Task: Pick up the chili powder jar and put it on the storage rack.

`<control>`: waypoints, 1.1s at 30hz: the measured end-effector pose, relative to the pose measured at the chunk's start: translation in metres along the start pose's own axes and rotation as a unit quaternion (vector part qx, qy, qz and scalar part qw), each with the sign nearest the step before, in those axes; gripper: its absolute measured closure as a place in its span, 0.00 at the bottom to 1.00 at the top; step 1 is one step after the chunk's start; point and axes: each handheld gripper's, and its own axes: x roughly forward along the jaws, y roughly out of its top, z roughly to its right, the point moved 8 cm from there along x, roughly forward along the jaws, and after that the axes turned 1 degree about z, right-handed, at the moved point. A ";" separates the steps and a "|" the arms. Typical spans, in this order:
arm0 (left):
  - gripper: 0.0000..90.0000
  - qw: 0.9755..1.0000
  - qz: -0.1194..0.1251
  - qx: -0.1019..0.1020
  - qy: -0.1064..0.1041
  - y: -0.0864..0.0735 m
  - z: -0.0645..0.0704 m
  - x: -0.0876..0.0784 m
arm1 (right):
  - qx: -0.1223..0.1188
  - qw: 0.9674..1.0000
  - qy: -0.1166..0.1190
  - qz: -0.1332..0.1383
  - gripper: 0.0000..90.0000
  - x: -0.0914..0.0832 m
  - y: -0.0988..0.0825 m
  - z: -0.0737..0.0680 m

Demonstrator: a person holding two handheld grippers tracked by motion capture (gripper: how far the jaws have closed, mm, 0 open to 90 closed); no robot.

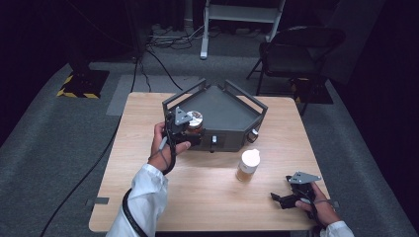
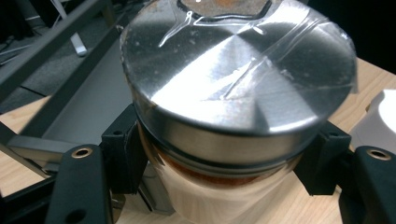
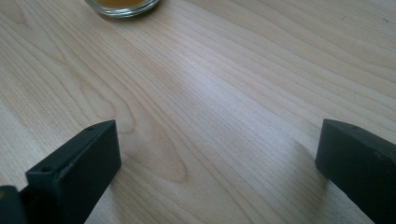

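Worktop (image 1: 148, 197): tray (image 1: 222, 111) at the far middle. Metal-lidded jar (image 1: 194, 121) at the tray's near-left edge, between the jaws of the left gripper (image 1: 190, 131). White-capped jar (image 1: 248, 165) stands on the worktop before the tray's right half. Right gripper (image 1: 284, 199) near the right front corner, well apart from both jars. Chair (image 1: 296, 52) on the floor behind the worktop, to the right.

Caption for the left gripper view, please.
Left gripper clamps a jar with a silver metal lid, beside the grey tray on the wooden table.

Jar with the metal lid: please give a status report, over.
Left gripper shut on jar, by the grey tray. Right gripper open, resting on table. Nothing blocking.
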 end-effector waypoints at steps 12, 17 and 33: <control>0.33 1.000 0.004 0.008 0.006 0.021 0.000 0.000 | 0.000 1.000 0.000 0.000 0.00 0.000 0.000 0.000; 0.33 1.000 0.004 0.010 0.013 0.030 -0.002 0.003 | 0.000 1.000 0.000 0.000 0.00 0.000 0.000 0.000; 0.33 1.000 0.009 -0.007 0.027 0.036 -0.017 0.025 | 0.000 1.000 0.000 0.000 0.00 0.000 0.000 0.000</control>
